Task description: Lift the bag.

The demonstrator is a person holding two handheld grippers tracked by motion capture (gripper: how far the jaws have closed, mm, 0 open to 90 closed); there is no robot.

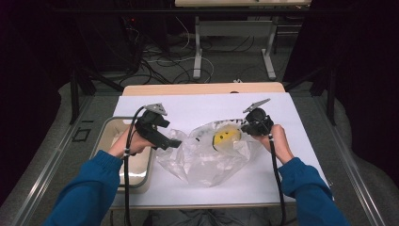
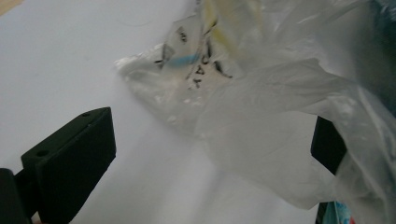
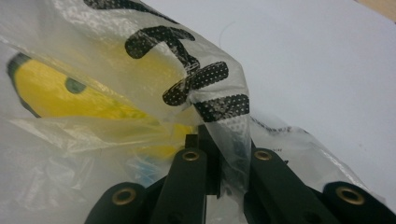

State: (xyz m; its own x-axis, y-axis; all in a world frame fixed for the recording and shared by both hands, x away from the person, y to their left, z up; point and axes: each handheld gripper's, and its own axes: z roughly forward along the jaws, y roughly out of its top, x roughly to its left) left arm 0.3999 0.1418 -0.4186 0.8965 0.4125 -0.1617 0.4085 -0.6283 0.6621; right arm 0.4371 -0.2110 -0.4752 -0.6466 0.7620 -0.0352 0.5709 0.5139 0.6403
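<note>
pinching one plastic bag [image 1: 207, 155], two grippers

Left arm: blue sleeve, entering from the lower left of the high view, forearm angled inward.
Left claw [image 1: 175, 143]: held in the hand, pointing right, jaws standing wide apart.
Right arm: blue sleeve, entering from the lower right, angled inward.
Right claw [image 3: 224, 154]: gripped in the right hand [image 1: 278, 141], pointing left, jaws pinched together on thin film.
</note>
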